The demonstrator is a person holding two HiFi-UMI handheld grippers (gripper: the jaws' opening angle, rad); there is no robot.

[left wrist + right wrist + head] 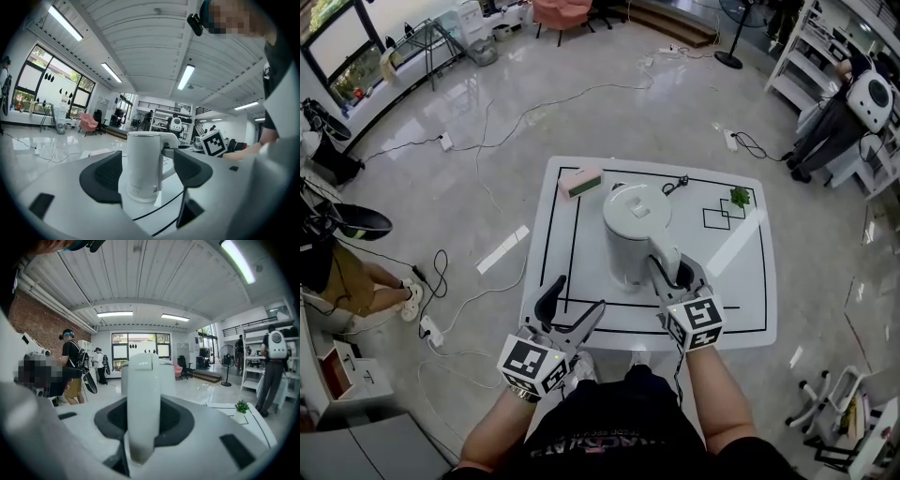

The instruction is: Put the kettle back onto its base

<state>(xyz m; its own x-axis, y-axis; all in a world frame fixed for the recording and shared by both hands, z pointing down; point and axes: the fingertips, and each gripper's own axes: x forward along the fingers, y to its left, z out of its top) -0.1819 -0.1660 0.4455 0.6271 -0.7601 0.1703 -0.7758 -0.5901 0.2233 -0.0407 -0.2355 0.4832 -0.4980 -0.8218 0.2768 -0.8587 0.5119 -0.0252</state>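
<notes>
Polished pale floor [609, 103], strewn with cables [534, 103], surrounds a white table [741, 309] marked with black lines. On the table the white kettle [633, 230] stands upright left of the middle, its long axis vertical and its lid on top. Its handle [140, 404] points toward the near edge and the person.

From the head view the kettle's own body hides its foot. The left gripper view shows a slightly wider white ring [143, 194] under it, possibly the base, though white on white makes that hard to tell. The spout side faces away and cannot be seen.

The right gripper [680, 275] has its jaws closed on the handle, which fills the gap between the dark pads and covers much of them. The left gripper [578, 293] hovers over the table's near edge, its jaws spread wide with nothing in them; the kettle shows beyond them, apart.

At the far edge lies a pink and green box [580, 182], and a small potted plant [740, 197] stands toward the right. The person's torso is cut off at the bottom.
</notes>
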